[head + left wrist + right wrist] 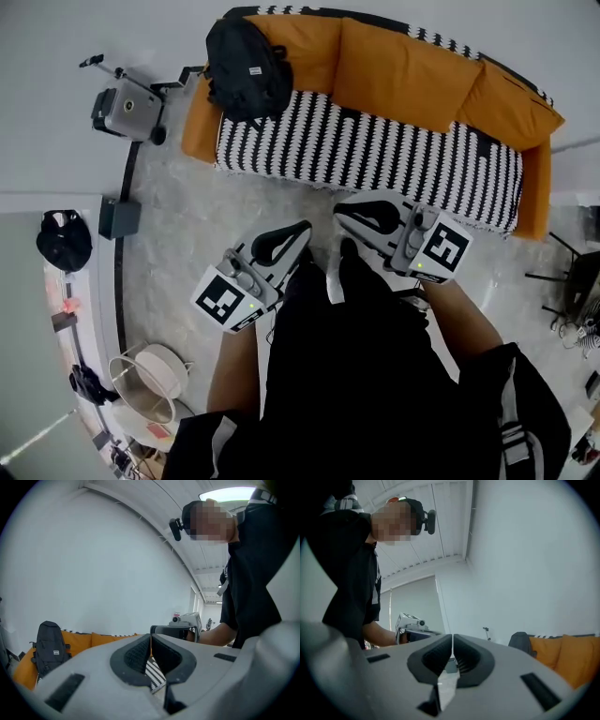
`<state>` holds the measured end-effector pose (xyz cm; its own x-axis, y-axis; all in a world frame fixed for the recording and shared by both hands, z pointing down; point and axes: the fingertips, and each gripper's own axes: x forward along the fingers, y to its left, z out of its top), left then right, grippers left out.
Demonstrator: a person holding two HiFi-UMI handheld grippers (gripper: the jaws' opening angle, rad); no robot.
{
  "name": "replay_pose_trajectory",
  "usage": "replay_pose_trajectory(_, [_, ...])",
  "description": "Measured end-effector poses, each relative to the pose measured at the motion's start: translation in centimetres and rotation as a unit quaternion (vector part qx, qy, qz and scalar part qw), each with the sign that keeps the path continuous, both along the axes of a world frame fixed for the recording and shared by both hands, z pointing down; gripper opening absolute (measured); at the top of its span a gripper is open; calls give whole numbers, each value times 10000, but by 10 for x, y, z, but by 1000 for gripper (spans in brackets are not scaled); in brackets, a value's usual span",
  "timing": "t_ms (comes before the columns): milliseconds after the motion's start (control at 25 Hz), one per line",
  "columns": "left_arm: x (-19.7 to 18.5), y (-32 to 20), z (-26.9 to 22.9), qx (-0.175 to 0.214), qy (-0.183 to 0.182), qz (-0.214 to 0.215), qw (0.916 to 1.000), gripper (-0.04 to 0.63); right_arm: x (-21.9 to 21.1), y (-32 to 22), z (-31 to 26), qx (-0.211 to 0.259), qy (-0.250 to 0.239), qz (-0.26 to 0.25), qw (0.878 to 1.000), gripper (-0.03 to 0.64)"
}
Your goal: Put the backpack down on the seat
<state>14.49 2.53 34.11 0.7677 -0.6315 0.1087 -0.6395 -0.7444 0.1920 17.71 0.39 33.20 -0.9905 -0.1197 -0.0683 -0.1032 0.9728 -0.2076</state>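
Observation:
A black backpack stands upright on the left end of the sofa seat, leaning on an orange back cushion. It also shows far off in the left gripper view as the backpack and at the right in the right gripper view as the backpack. My left gripper is shut and empty, held over the floor in front of the sofa. My right gripper is likewise shut with nothing in it, close beside the left one. Neither touches the backpack.
The sofa has orange cushions and a black-and-white patterned cover. A grey wheeled case stands on the floor at the sofa's left. A dark box and a black bag lie further left. A dark stand is at the right.

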Motion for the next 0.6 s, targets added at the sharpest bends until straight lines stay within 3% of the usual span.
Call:
replay_pose_trajectory(360, [-45, 8, 7, -45, 269, -585, 9979, 25, -39, 16, 1, 107, 404, -61, 9991, 29])
replay_pose_trajectory(600, [-59, 13, 7, -66, 341, -555, 9979, 25, -50, 16, 5, 40, 472, -48, 9989, 26])
